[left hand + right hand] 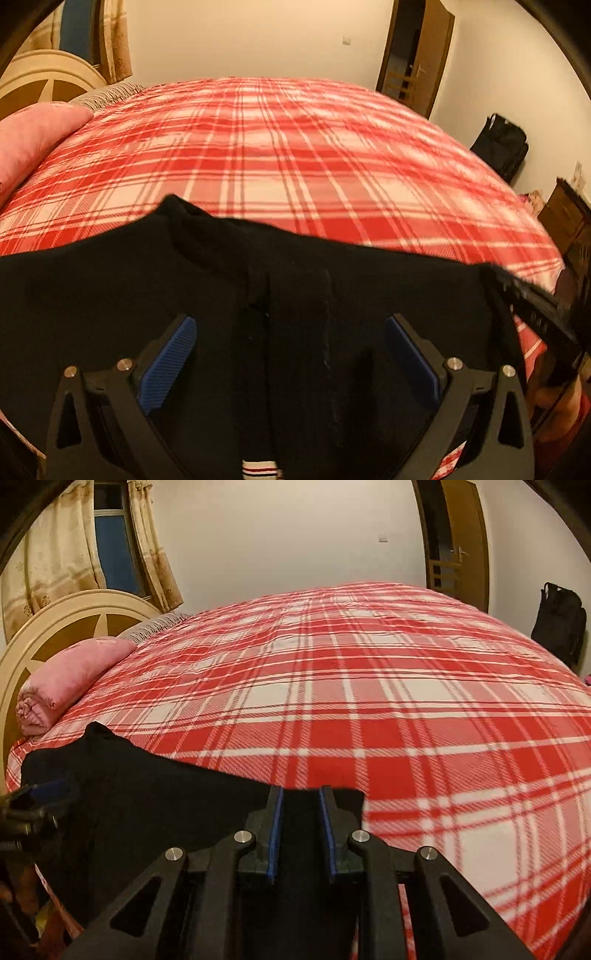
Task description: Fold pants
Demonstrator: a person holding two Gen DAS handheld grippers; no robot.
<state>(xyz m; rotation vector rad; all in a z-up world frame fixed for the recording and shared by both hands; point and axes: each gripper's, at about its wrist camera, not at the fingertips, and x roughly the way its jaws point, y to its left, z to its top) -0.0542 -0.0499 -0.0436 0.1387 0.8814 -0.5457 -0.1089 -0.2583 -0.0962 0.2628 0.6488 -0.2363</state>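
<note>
Black pants (155,812) lie at the plaid bed's (406,720) near edge. The right gripper (301,794) is clamped on their corner. The left gripper's (288,325) fingers stand wide apart above the cloth.

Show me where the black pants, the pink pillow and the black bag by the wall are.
black pants (110,295): left wrist view, on the bare cloth left of the seam.
pink pillow (70,672): right wrist view, on its top face.
black bag (559,620): right wrist view, on its front panel.

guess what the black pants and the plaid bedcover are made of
Black pants: probably a soft matte knit, no sheen, limp drape. Plaid bedcover: looks like woven cotton or flannel; printed red-and-white checks, dull surface, faint twill lines. Neither is certain.
</note>
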